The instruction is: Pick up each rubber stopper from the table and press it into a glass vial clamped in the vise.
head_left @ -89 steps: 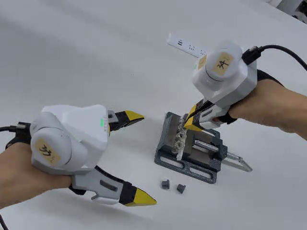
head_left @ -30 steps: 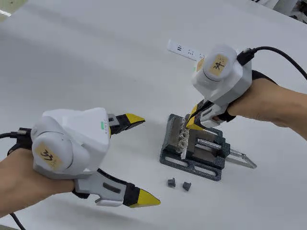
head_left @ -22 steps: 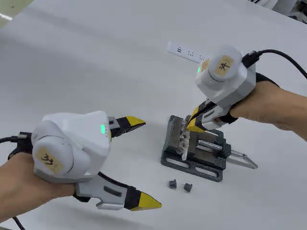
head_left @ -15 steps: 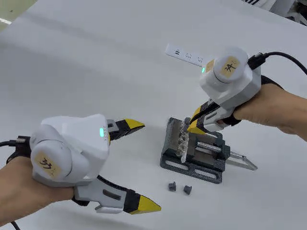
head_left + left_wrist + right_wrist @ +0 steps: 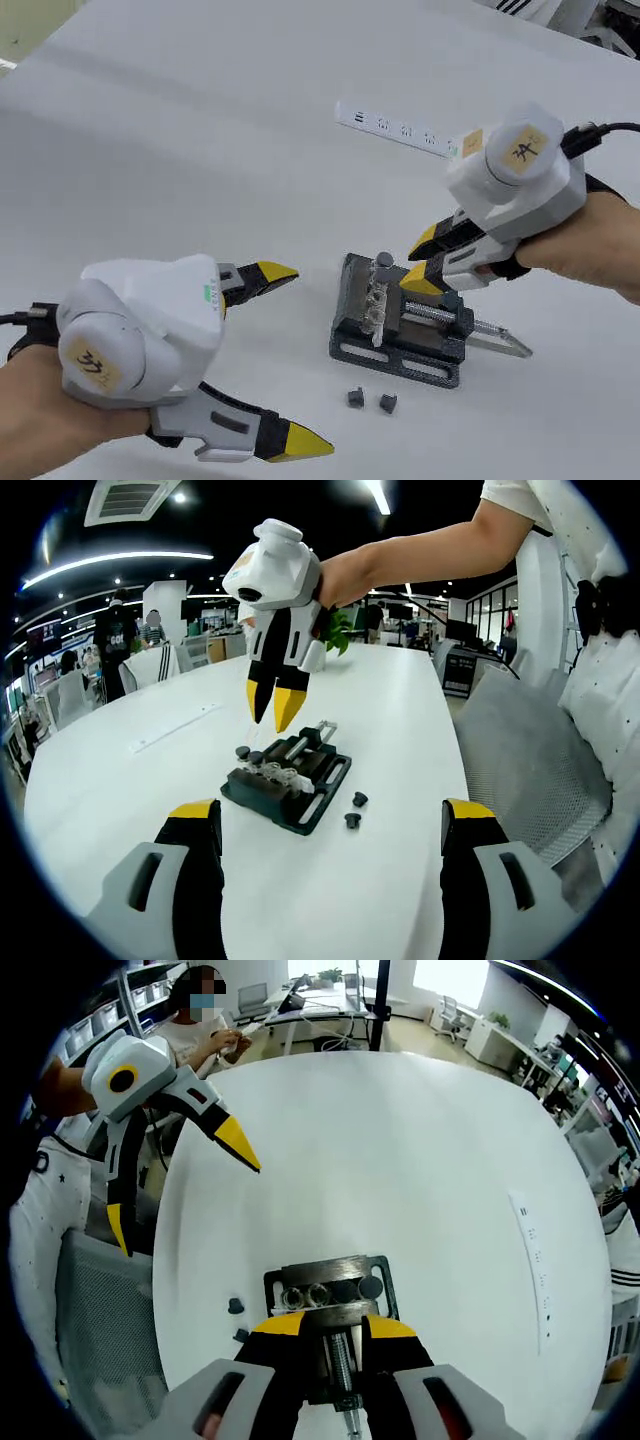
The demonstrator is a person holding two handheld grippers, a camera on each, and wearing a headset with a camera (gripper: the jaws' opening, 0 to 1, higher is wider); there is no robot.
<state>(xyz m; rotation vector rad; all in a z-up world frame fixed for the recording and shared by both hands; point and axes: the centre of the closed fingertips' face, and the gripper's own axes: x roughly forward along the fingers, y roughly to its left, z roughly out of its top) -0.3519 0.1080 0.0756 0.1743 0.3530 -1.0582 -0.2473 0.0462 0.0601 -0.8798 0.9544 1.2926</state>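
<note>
Vise [image 5: 400,330], vials [image 5: 374,300] blurred, perhaps four, two loose stoppers [image 5: 355,399]

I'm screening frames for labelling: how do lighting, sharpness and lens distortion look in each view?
Head view: soft, even light, faint shadows on the table, vise and two loose stoppers sharp. Left gripper view: fisheye curves the table edge; ceiling strip lights flare. Right gripper view: barrel bend bows the power strip; the right gripper looms large at the bottom.
</note>
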